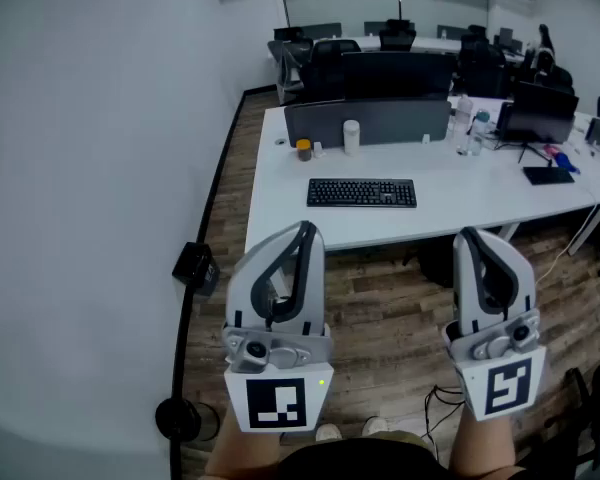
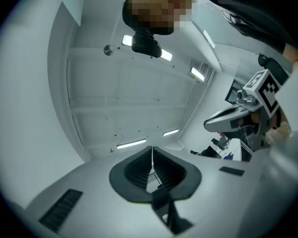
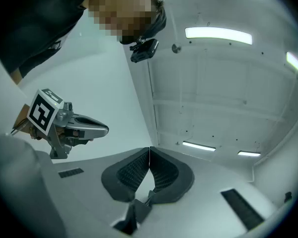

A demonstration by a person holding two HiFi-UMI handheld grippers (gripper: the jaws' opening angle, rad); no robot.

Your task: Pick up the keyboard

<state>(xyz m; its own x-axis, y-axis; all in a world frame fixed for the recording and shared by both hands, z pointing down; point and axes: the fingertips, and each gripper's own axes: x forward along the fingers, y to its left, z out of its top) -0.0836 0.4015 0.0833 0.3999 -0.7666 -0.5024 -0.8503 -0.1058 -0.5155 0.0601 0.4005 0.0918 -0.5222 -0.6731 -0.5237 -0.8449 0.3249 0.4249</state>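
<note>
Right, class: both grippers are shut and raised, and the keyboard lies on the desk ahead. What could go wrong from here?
The left gripper and right gripper have their jaws together; unless opened, they would likely shove the keyboard rather than grasp it.
A push could slide it into the white cup and small jar behind.

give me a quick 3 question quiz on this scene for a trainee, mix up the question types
1. True or false: the keyboard lies on the white desk, and neither gripper touches it.
2. Pick one: the jaws of the left gripper are A) wide apart, B) together with nothing between them, C) closed on a cable.
3. Short answer: what does the right gripper hold?

Key: 1 true; 2 B; 3 nothing, its jaws are together and empty.
</note>
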